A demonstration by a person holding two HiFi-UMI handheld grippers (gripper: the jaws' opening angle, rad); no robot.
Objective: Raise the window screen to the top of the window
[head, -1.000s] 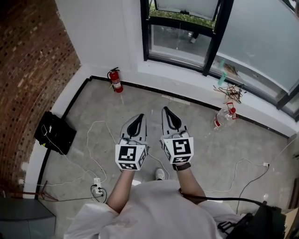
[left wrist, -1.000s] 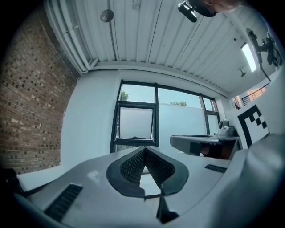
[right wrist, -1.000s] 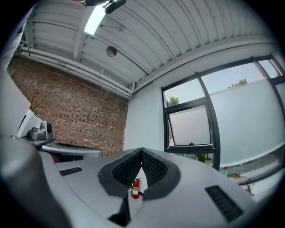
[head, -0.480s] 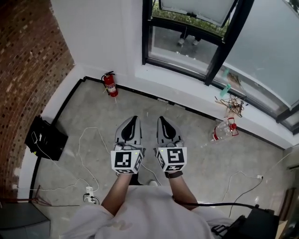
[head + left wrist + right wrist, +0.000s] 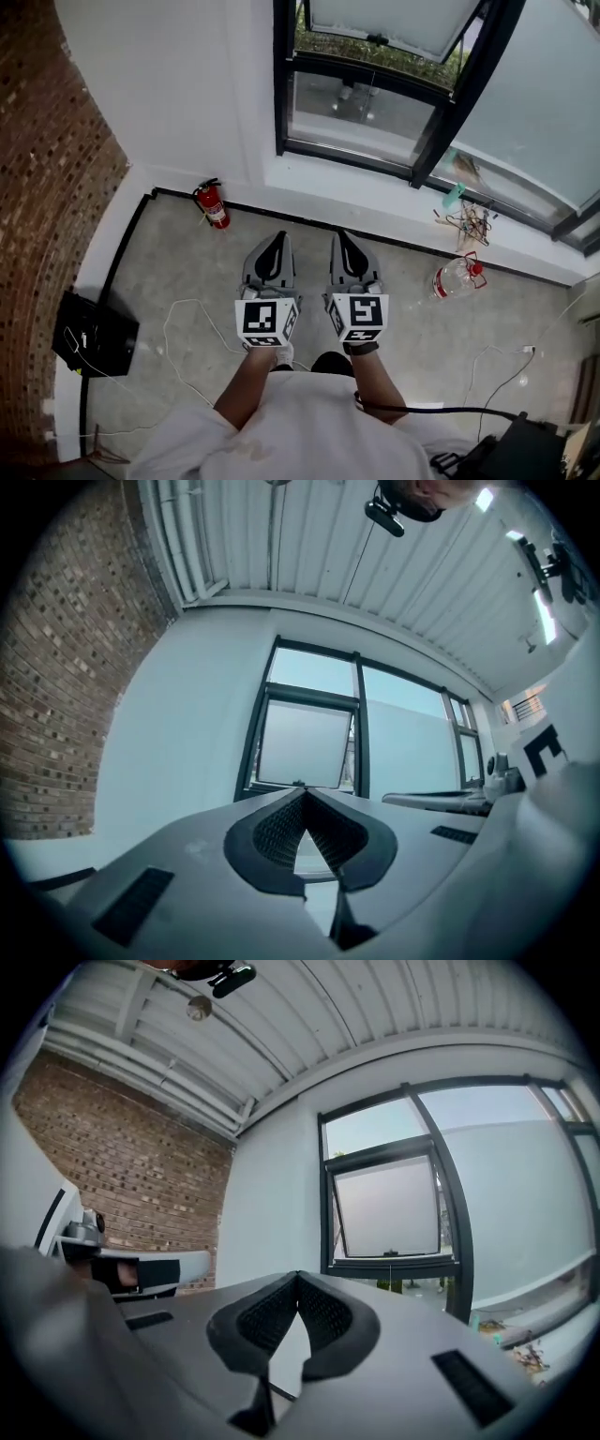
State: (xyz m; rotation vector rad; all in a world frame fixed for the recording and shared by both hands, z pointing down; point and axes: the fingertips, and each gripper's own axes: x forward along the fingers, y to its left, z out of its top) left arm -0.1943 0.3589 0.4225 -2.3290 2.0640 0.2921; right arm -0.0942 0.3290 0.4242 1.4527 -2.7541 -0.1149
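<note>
The window (image 5: 375,94) has a dark frame and stands in the white wall ahead. Its frosted screen panel (image 5: 394,17) sits in the upper part, with a small handle (image 5: 378,39) on its lower edge. The screen shows straight ahead in the left gripper view (image 5: 305,747) and in the right gripper view (image 5: 389,1208). My left gripper (image 5: 279,234) and right gripper (image 5: 337,232) are held side by side over the floor, pointing at the window and well short of it. Both are shut with nothing between the jaws, as their own views show (image 5: 302,789) (image 5: 298,1274).
A red fire extinguisher (image 5: 212,204) stands against the wall at the left. A plastic bottle (image 5: 454,277) lies on the floor at the right, and tangled wire (image 5: 466,220) rests on the sill. A black box (image 5: 94,333) and cables lie by the brick wall (image 5: 47,187).
The person has walked towards the window, so the wall, the fire extinguisher and the frame are nearer. Both grippers stay side by side and shut.
</note>
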